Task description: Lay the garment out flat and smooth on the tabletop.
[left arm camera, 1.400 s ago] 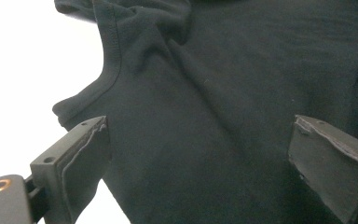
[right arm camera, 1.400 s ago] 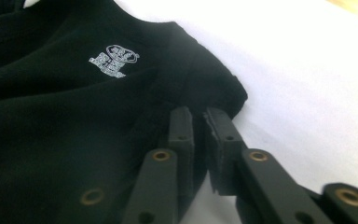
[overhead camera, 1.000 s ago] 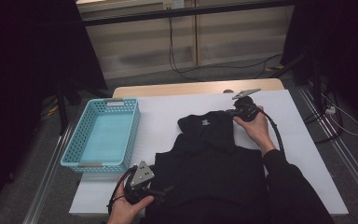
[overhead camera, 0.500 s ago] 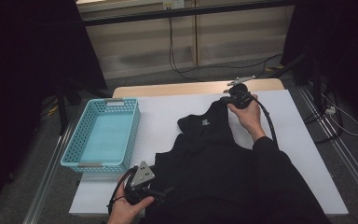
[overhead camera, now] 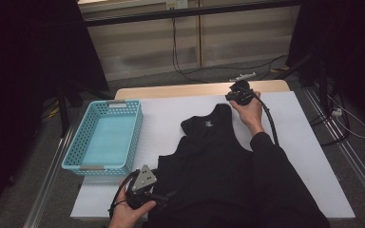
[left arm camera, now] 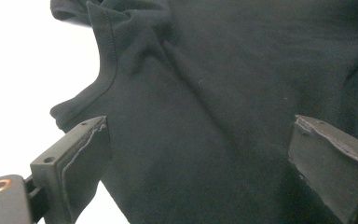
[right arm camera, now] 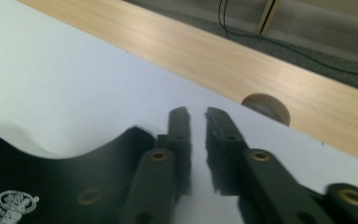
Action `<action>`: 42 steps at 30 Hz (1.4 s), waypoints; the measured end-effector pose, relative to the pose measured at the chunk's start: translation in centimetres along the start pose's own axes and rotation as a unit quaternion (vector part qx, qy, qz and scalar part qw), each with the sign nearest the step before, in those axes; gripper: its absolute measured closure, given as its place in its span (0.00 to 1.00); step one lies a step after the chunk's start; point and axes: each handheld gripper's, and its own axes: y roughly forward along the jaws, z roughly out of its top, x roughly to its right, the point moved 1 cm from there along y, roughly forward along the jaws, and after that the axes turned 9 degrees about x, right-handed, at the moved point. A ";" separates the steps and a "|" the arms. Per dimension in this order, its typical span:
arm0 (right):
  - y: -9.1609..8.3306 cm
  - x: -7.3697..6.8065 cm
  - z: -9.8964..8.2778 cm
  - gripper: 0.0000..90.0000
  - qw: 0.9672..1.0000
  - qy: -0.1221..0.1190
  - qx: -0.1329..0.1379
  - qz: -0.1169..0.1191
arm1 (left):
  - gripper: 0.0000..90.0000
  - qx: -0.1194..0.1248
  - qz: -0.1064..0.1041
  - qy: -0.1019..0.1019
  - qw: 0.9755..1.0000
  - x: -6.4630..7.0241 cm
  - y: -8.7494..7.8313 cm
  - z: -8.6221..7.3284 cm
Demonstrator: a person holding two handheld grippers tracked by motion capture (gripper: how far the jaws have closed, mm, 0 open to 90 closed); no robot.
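Note:
A black sleeveless shirt (overhead camera: 218, 161) lies flat on the white table (overhead camera: 304, 142), neck towards the far edge. My right gripper (overhead camera: 232, 95) is just past the shirt's far shoulder strap. In the right gripper view its jaws (right arm camera: 196, 114) have just been opening and stand a narrow gap apart, with bare table between them. The black fabric (right arm camera: 51, 182) lies beside and under the left jaw. My left gripper (overhead camera: 164, 197) rests at the shirt's near left edge. Its jaws (left arm camera: 198, 126) stand wide open over the dark cloth (left arm camera: 205, 93).
A light blue plastic basket (overhead camera: 105, 137) stands at the table's left side. A wooden strip (overhead camera: 180, 89) with a round hole (right arm camera: 265, 105) runs along the far edge. Cables lie on the floor beyond it. The person's dark right sleeve (overhead camera: 285, 190) covers part of the shirt.
The right hand has moved towards the far edge and a little left, off the shirt's shoulder. Its jaws have parted and let go of the fabric. The left hand has stayed put.

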 end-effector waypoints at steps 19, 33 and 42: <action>-1.4 -12.2 -0.7 0.85 0.977 -0.093 0.028 0.188 | 0.07 0.000 0.003 0.002 1.000 0.1 0.1 0.1; 2.7 -14.3 -1.6 0.77 0.977 -0.106 -0.010 0.183 | 0.07 -0.001 0.004 0.015 1.000 0.3 0.0 0.1; 2.7 -13.9 0.6 0.95 0.978 -0.097 0.013 0.182 | 0.07 -0.001 -0.002 0.010 1.000 0.5 0.2 0.1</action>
